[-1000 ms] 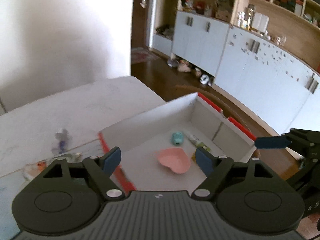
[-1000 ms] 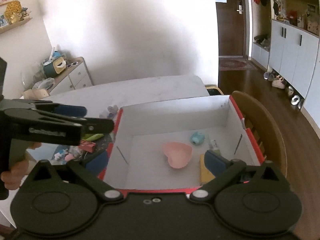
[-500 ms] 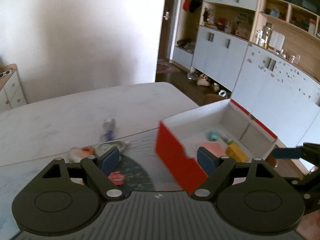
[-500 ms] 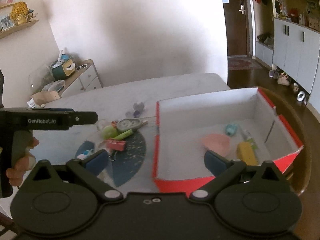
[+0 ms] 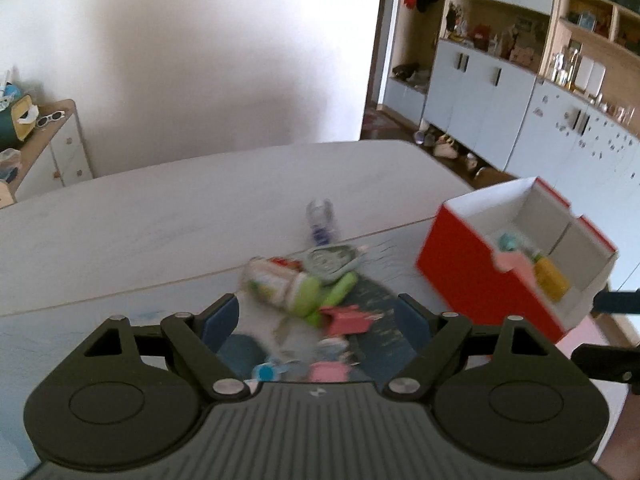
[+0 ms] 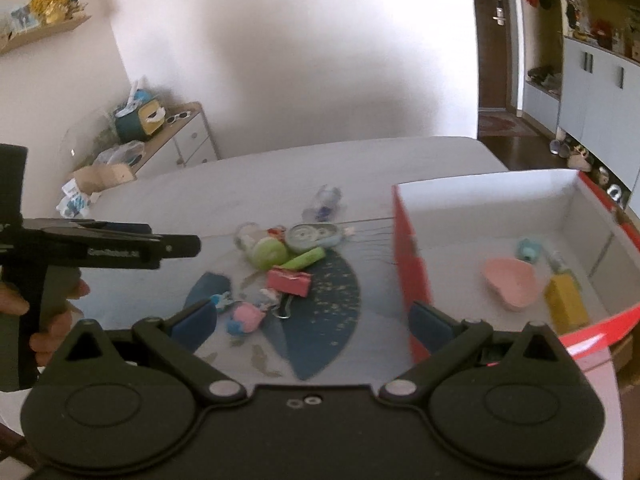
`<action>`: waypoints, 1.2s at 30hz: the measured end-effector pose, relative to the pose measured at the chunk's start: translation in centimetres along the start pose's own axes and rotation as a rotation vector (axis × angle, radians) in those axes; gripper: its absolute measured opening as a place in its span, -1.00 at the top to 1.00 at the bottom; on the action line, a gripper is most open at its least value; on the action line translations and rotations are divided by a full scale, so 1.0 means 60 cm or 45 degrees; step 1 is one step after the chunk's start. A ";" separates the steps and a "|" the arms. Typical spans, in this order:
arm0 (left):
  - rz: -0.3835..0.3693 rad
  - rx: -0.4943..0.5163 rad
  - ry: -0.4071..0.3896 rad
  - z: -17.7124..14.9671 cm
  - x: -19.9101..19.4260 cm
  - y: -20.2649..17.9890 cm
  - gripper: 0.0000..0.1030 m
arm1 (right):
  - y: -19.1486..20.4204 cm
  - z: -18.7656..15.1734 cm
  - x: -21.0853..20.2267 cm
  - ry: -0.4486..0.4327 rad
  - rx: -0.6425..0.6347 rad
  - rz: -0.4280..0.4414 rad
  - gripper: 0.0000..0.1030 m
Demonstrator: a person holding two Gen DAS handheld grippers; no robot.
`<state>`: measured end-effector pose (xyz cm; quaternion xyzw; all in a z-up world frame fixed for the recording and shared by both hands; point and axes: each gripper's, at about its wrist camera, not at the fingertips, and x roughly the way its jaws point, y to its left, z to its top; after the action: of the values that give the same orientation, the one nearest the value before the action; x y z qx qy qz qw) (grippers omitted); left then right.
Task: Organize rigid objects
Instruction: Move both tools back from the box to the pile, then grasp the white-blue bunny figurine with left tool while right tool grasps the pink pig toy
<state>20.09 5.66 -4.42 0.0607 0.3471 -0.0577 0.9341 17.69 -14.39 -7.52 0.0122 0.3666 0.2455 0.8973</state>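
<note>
Both views swung left off the red box (image 6: 412, 256) toward the clutter pile (image 6: 280, 256) on the table

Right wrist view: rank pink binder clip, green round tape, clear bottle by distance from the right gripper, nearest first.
From the right gripper:
1. Pink binder clip, just ahead, centre of the pile.
2. Green round tape, behind the clip, slightly left.
3. Clear bottle, farthest, alone beyond the pile on the table.

A: Loose pile on table: pink binder clip (image 6: 289, 283), green tube (image 6: 305, 258), grey-blue correction tape (image 6: 314, 236), small clear bottle (image 6: 326, 199) farther back.

B: Red box (image 6: 410, 256), white inside, stands right. Holds pink heart dish (image 6: 510, 282), yellow block (image 6: 564, 300), teal piece (image 6: 528, 249).
</note>
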 end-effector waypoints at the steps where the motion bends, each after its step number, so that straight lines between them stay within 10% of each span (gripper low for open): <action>1: 0.003 0.006 0.001 -0.005 0.004 0.010 -0.65 | 0.009 -0.001 0.008 0.008 -0.006 0.004 -0.99; 17: -0.040 0.096 0.154 -0.088 0.109 0.104 -0.65 | 0.108 -0.030 0.146 0.205 -0.190 0.037 -0.80; 36: -0.063 0.169 0.159 -0.126 0.164 0.105 -0.39 | 0.140 -0.036 0.244 0.266 -0.476 -0.023 -0.10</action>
<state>23.58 12.39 -16.08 0.1172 0.4014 -0.0996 0.9029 21.58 -0.78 -16.95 -0.1831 0.4057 0.3011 0.8433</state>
